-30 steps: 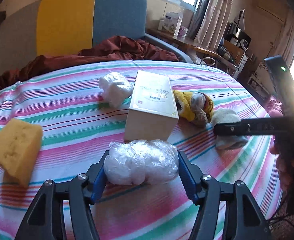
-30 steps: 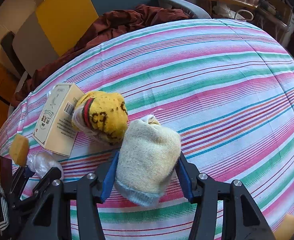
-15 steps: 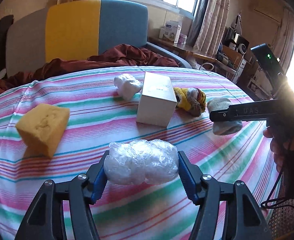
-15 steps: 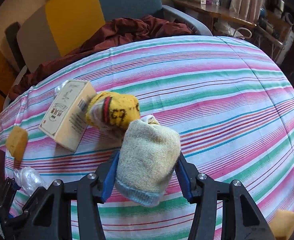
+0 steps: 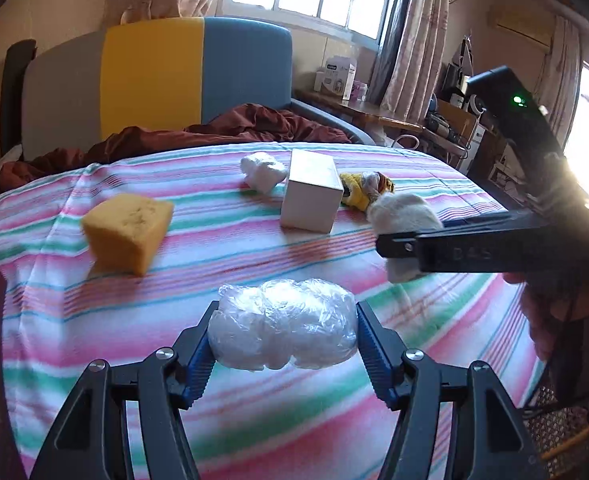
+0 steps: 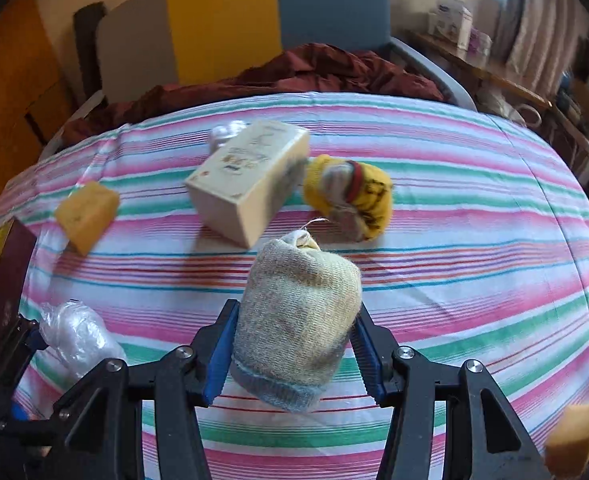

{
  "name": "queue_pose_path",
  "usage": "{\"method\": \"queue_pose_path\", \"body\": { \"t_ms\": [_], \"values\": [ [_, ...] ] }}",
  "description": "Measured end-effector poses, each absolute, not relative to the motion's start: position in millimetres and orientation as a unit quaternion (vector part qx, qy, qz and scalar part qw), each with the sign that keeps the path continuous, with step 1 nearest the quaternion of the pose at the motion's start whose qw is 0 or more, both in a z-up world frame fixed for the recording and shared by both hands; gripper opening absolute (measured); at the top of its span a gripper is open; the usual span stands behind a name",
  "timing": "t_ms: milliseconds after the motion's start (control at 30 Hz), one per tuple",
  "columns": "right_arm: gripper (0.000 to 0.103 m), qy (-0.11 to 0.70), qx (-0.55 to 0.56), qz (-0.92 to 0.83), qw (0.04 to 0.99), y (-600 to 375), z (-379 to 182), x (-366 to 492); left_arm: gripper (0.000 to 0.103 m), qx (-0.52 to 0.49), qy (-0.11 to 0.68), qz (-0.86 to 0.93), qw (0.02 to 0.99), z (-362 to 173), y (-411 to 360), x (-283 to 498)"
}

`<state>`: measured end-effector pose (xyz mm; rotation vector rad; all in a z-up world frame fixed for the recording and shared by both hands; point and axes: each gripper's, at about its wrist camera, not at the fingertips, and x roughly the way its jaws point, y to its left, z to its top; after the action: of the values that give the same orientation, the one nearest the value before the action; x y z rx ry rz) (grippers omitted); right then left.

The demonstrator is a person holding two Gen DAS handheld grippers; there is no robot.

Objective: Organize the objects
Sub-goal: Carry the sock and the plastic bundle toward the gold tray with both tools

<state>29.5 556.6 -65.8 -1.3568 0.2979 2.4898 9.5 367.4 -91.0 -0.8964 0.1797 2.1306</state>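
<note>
My left gripper [image 5: 284, 340] is shut on a crumpled clear plastic bundle [image 5: 282, 324] and holds it above the striped cloth [image 5: 234, 252]. My right gripper [image 6: 294, 348] is shut on a rolled beige sock [image 6: 298, 316], lifted off the cloth; it also shows in the left wrist view [image 5: 404, 210]. A cream box [image 5: 312, 196], a yellow rolled sock [image 5: 364, 192], a white plastic wad [image 5: 262, 170] and a yellow sponge [image 5: 128, 232] lie on the cloth. The plastic bundle shows at lower left in the right wrist view [image 6: 76, 336].
A dark red blanket [image 5: 222, 132] lies at the far edge before a yellow and blue chair [image 5: 198, 76]. A cluttered wooden desk [image 5: 378, 114] stands at right. Another sponge piece [image 6: 574, 436] sits at the lower right. A dark red booklet [image 6: 8, 280] stands at left.
Both grippers have lifted and pulled back from the objects, carrying the plastic bundle and the beige sock. The box, yellow sock and sponge now look farther away.
</note>
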Motion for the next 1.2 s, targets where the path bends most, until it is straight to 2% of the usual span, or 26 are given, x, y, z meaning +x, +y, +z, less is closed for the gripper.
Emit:
{"method": "queue_pose_path", "body": {
  "t_ms": [167,633,933,1200],
  "values": [
    [0.054,0.054,-0.456,0.88,0.121,535,-64,26,0.065,-0.327,0.067,0.853,0.401,-77,341,29],
    [0.054,0.024,-0.449,0.888,0.1,511,-72,27,0.065,-0.326,0.034,0.849,0.415,-52,274,54],
    [0.055,0.01,-0.412,0.91,0.043,480,-62,35,0.065,-0.329,0.01,0.865,0.379,-43,213,46],
    [0.054,0.018,-0.421,0.907,0.023,443,-61,44,0.065,-0.351,-0.036,0.872,0.338,-47,155,24]
  ]
}}
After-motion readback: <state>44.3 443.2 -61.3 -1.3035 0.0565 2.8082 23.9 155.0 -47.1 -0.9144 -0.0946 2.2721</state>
